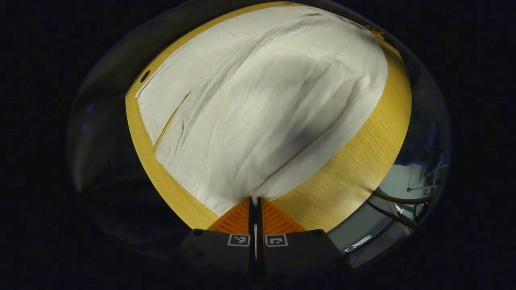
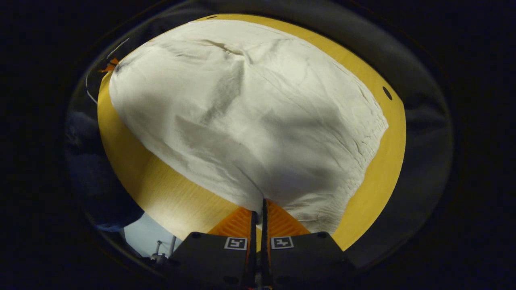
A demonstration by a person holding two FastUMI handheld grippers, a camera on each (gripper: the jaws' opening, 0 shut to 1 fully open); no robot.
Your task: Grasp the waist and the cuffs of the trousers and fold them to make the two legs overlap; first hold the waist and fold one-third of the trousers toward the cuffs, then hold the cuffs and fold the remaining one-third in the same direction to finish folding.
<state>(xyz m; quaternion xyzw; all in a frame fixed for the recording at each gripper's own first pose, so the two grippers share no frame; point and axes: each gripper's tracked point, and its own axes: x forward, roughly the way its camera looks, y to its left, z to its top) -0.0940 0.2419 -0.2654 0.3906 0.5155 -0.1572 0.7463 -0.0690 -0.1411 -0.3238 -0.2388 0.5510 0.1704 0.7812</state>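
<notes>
Pale cream trousers lie spread over a round wooden table. In the left gripper view the two legs run away to the left, a narrow gap between them showing wood. My left gripper is shut on the near edge of the fabric, which puckers into its fingers. In the right gripper view the trousers show a gathered elastic waist at the right. My right gripper is shut on the cloth's near edge close to that waist, creases running into its tips.
The table's rim curves close around the cloth, with bare wood toward me in both views. A small dark hole sits in the tabletop. Cables and a pale floor lie beyond the table edge.
</notes>
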